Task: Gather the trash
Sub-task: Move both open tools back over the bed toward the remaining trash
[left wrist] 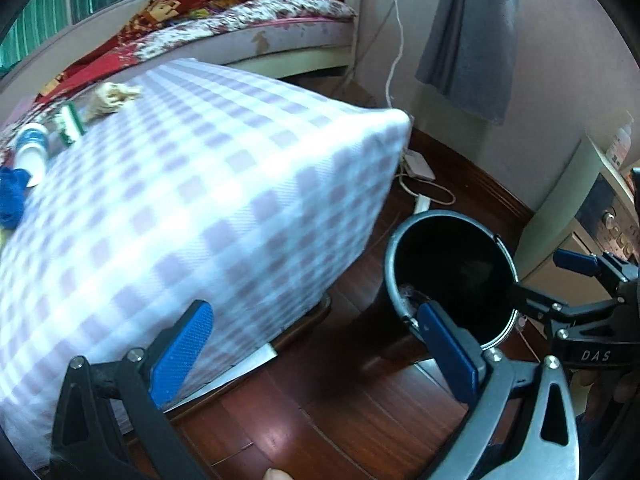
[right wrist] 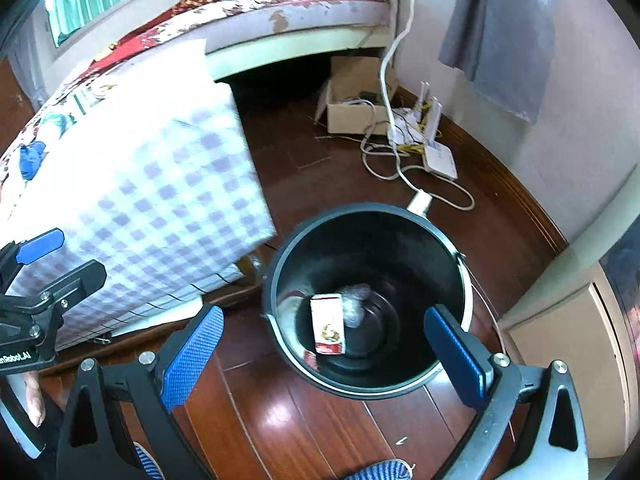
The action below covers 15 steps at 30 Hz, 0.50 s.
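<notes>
A black bin [right wrist: 272, 280] stands on the wooden floor, and my right gripper [right wrist: 324, 360] hangs open above it with nothing between its blue pads. At the bin's bottom lie a red-and-white carton [right wrist: 328, 324] and a crumpled clear wrapper [right wrist: 356, 304]. My left gripper [left wrist: 316, 354] is open and empty over the floor, between the checked-cloth table [left wrist: 200, 200] and the bin [left wrist: 390, 264]. On the far side of that table lie a crumpled paper ball [left wrist: 112, 96], a green-and-white packet [left wrist: 72, 124], a white-and-blue bottle [left wrist: 32, 148] and a blue cloth [left wrist: 12, 196].
A bed [right wrist: 304, 4] runs along the back wall. Under its end sit a cardboard box [right wrist: 352, 112], a white router [right wrist: 438, 156] and loose cables [right wrist: 400, 176]. A pale cabinet [right wrist: 568, 340] stands right of the bin. A grey towel [left wrist: 468, 32] hangs on the wall.
</notes>
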Motion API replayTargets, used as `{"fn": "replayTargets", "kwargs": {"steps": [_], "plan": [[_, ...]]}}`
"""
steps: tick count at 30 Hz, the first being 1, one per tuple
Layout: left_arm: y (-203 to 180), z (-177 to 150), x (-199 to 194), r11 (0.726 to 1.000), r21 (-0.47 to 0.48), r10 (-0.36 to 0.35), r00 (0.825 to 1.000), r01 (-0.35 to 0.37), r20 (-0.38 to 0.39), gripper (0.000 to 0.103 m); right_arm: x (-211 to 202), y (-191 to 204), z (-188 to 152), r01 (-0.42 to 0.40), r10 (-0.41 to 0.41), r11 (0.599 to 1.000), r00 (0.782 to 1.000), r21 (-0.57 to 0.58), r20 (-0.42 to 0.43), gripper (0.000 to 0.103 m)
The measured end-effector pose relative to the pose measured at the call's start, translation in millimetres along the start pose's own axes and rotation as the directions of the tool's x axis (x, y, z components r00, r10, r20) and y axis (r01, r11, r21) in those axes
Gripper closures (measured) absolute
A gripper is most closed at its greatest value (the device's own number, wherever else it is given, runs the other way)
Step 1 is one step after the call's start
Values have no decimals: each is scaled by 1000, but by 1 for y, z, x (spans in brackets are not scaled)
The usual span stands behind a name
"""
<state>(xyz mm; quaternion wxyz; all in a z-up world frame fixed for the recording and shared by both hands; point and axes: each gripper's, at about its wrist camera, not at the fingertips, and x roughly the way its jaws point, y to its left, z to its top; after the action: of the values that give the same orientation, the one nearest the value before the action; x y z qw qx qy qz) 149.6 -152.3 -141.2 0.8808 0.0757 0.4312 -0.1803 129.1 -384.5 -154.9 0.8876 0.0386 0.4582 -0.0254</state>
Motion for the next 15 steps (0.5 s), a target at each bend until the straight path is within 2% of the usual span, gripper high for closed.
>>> {"fn": "replayTargets", "kwargs": {"steps": [5,8,10,15], "plan": [[20,-4,-24,999,-29,47,998,-45,44,0,-16,29,8,-35,35,999,999,-22,37,1],[35,-4,-37,996,-57,75,995,-71,67,0,-27,45,12,-85,86,996,994,-26,74,1],[46,-4,-45,994,-83,76,993,-69,85,0,-34,57,14,-128,131,991,985,-35,109,1],[76,-7,-68,986,-139,109,986,-91,128,1,-45,83,19,-172,184,982,964,-75,191,1]]}}
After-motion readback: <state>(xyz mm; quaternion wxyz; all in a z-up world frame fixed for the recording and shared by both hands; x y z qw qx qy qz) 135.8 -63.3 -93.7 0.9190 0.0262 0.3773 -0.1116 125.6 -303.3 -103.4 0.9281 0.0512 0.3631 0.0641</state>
